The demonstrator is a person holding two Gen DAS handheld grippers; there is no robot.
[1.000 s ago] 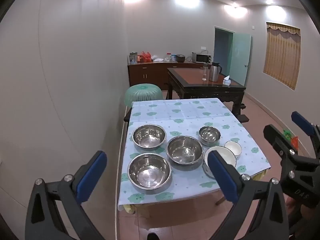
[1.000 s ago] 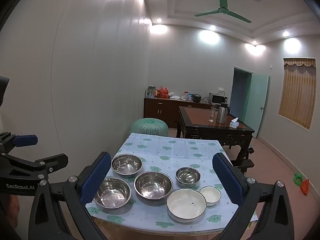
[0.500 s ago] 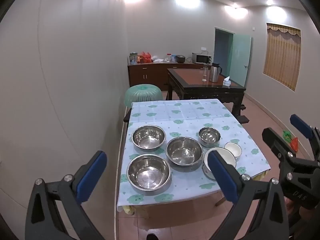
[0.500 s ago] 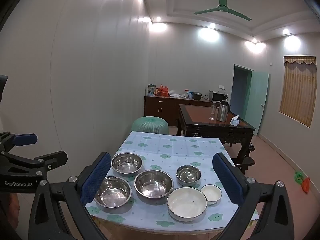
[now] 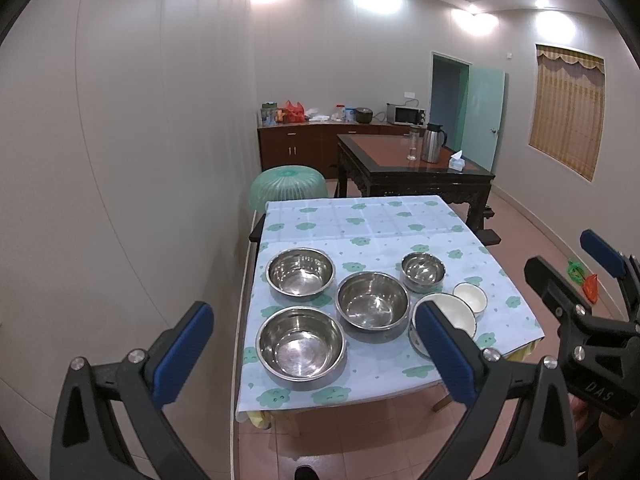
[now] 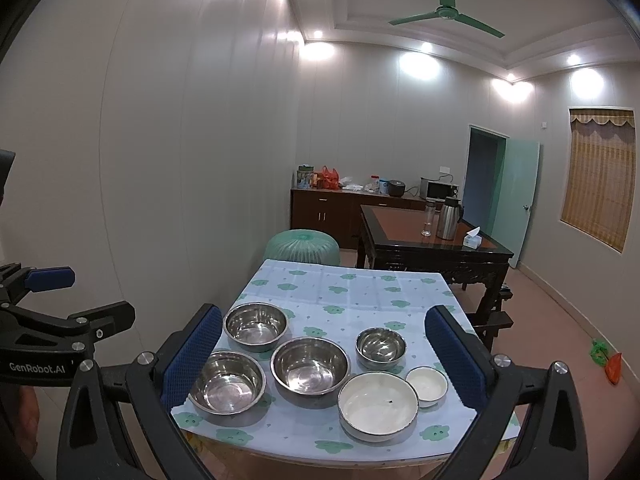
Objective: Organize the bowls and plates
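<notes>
1. Left gripper: fingers spread wide, nothing between them. It is held in the air short of the near edge of the table, well apart from every bowl.
2. Table: covered by a pale blue cloth with green prints. All six bowls stand on its near half; the far half is bare cloth.
3. Near-left steel bowl: stands upright and empty, closest to the near left corner.
4. Far-left steel bowl: stands behind the near-left steel bowl, near the left edge, apart from it.
5. Middle steel bowl: stands right of both left-hand bowls, about mid-width of the table.
6. Small steel bowl: stands behind and right of the middle steel bowl.
7. Large white bowl: stands toward the near edge, right of the middle steel bowl. A small dark speck lies inside it. In the left wrist view a gripper finger partly hides it.
8. Small white bowl: stands just beside the large white bowl, on its far right; contact between them cannot be determined.
9. Right gripper: fingers spread wide, empty, held short of the near edge of the table.
</notes>
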